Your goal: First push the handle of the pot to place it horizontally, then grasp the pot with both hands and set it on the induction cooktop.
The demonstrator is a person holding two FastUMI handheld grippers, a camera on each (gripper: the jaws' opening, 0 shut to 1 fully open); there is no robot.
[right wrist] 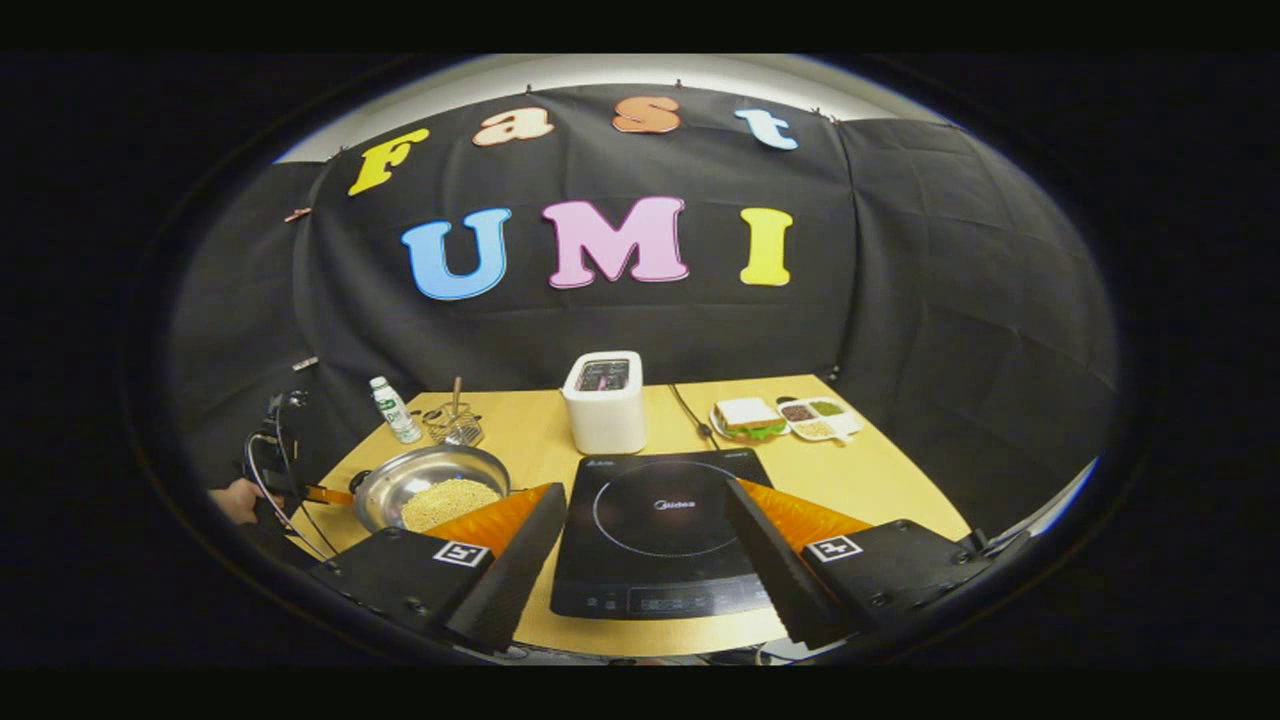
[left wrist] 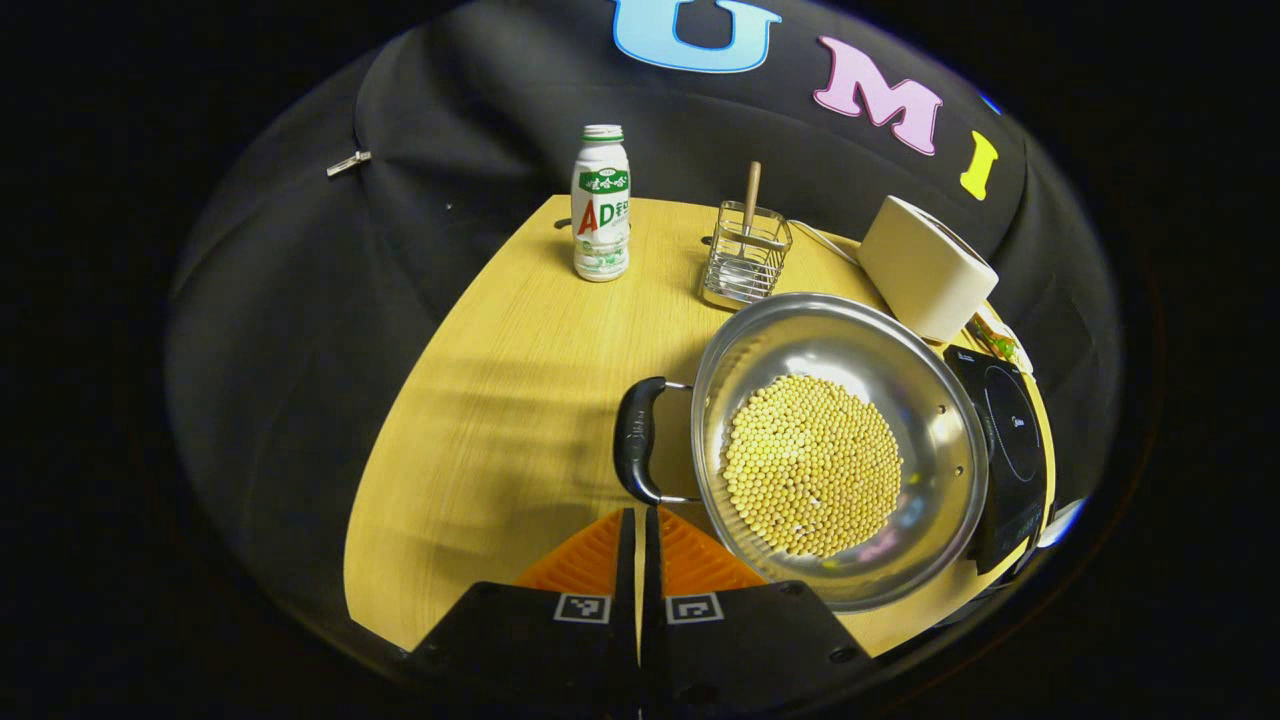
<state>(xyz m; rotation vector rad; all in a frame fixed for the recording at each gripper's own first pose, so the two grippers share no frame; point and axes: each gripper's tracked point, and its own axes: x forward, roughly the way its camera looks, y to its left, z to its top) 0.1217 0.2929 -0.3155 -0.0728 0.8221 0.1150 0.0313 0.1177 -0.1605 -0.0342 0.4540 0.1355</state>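
In the left gripper view the left claw (left wrist: 638, 520) has its two fingers pressed together with only a thin seam between them, and nothing is caught in it. Its tips sit just below the lower end of the pot's black handle (left wrist: 636, 440), very near it; whether they touch it cannot be told.

The steel pot (left wrist: 835, 445) stands on the yellow wooden table (left wrist: 500, 400), its floor covered with soybeans (left wrist: 810, 462). The handle's long axis runs up and down in this view, along the pot's left rim, joined to it by two thin metal rods. The far right edge of the pot overlaps the black induction cooktop (left wrist: 1010, 440), so how close the two really are is hard to judge here. Behind the pot stand a white drink bottle (left wrist: 601, 205), a wire rack (left wrist: 745, 262) with a wooden-handled utensil in it, and a white toaster (left wrist: 925, 265).

In the right gripper view the right claw (right wrist: 645, 545) is spread wide and holds nothing; its fingers frame the induction cooktop (right wrist: 655, 540), hanging above its near part. The pot (right wrist: 425, 480) sits on the table to the left of the cooktop, partly hidden by the claw's left finger. At the pot's left edge the other gripper shows small, with a hand (right wrist: 235, 498) on it, too tiny to read. A plate with a sandwich (right wrist: 750, 417) and a divided dish (right wrist: 820, 415) lie at the back of the table.
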